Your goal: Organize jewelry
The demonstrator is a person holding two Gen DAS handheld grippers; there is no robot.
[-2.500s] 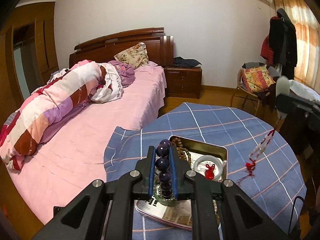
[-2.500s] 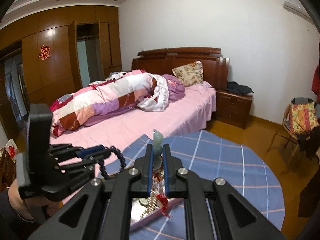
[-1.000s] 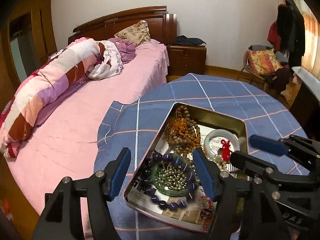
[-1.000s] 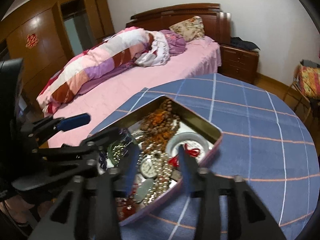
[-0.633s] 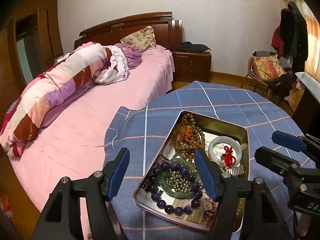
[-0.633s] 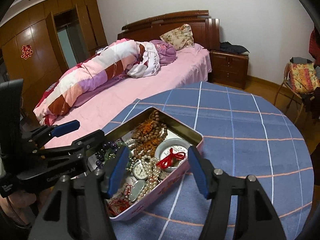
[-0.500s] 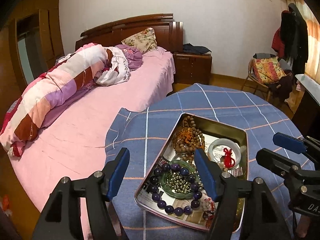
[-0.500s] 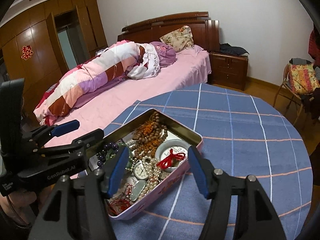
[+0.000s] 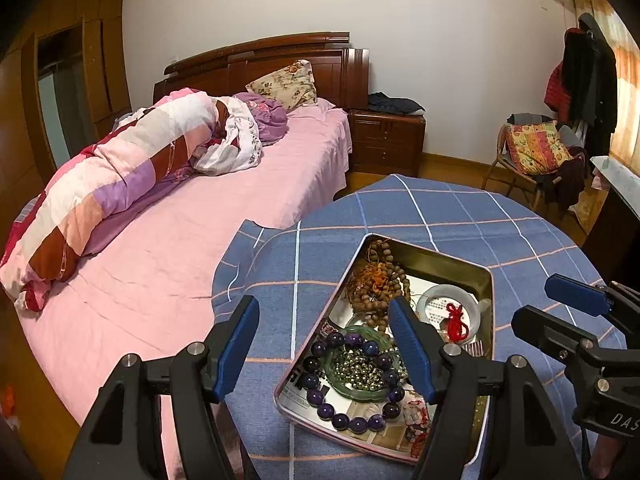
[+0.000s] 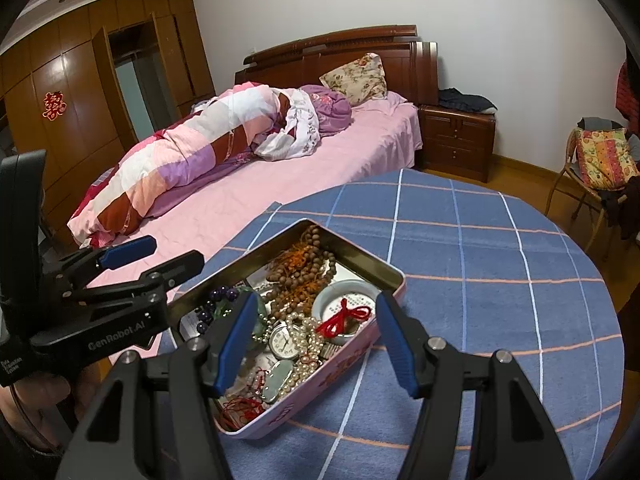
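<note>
A pink metal tin (image 9: 490, 280) (image 10: 332, 376) full of jewelry sits on the blue checked tablecloth. Inside lie a purple bead bracelet (image 9: 334, 410), a green jade bangle (image 9: 338, 385), brown wooden beads (image 9: 380, 280) (image 10: 308, 264), a white bangle (image 9: 473, 312) (image 10: 332, 292) with a red knot, a pocket watch (image 10: 283, 340), pearls (image 10: 308, 344) and a jade pendant (image 10: 278, 376). My left gripper (image 9: 322, 306) (image 10: 160, 256) hovers open over the tin's near left corner, holding nothing. My right gripper (image 10: 317, 300) (image 9: 576, 308) stands open above the tin's near side, also holding nothing.
The round table (image 10: 500, 264) stands beside a bed (image 9: 208, 248) with a pink sheet and a rolled quilt. A wooden nightstand (image 9: 386, 146) is behind, and a chair (image 9: 532, 152) with a cushion stands at the far right. A hand (image 10: 36, 396) holds the left gripper.
The left gripper let go of the purple bracelet and the right let go of the jade pendant; both pieces now lie in the tin. Both grippers opened and drew back slightly.
</note>
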